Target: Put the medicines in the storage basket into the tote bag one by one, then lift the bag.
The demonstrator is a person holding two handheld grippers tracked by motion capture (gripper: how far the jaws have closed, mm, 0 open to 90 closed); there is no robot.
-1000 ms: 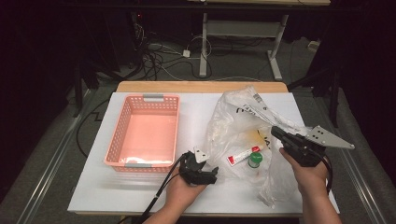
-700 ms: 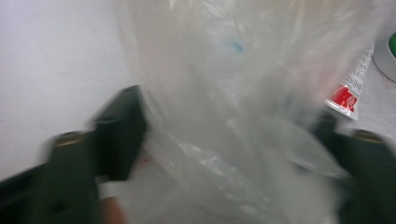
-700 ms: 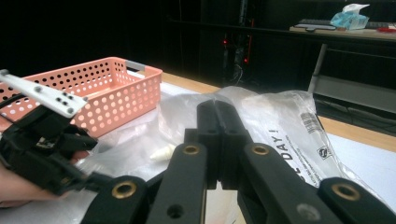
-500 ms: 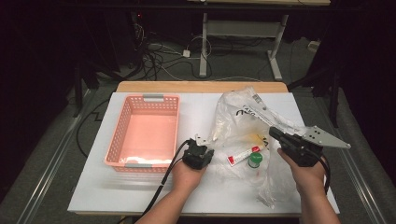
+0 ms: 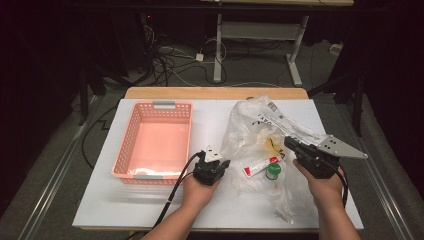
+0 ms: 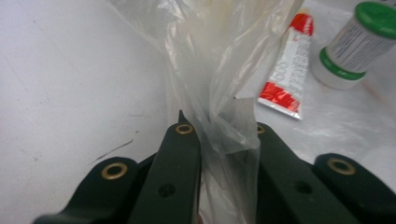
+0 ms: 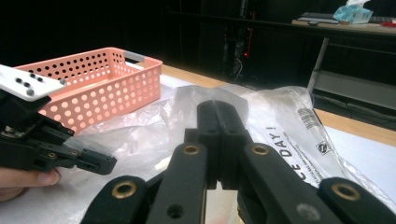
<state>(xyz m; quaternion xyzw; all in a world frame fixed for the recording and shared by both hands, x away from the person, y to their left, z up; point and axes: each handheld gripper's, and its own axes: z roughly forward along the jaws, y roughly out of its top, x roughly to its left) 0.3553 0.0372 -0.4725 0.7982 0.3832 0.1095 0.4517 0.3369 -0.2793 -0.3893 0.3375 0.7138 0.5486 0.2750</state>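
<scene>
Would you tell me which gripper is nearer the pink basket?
Left. The left gripper sits just right of the pink basket's near corner; the right gripper is farther right, across the plastic bag.

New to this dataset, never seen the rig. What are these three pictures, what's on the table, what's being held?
No robot: a person holds a two-jaw hand tool in each hand. The high view looks down on the white table; the two gripper views come from cameras riding on each tool. On the table are an empty pink basket and a clear plastic bag containing a red-and-white tube and a green-capped bottle. The left gripper pinches a fold of the bag. The right gripper is closed at the bag's far side, apparently gripping it.
</scene>
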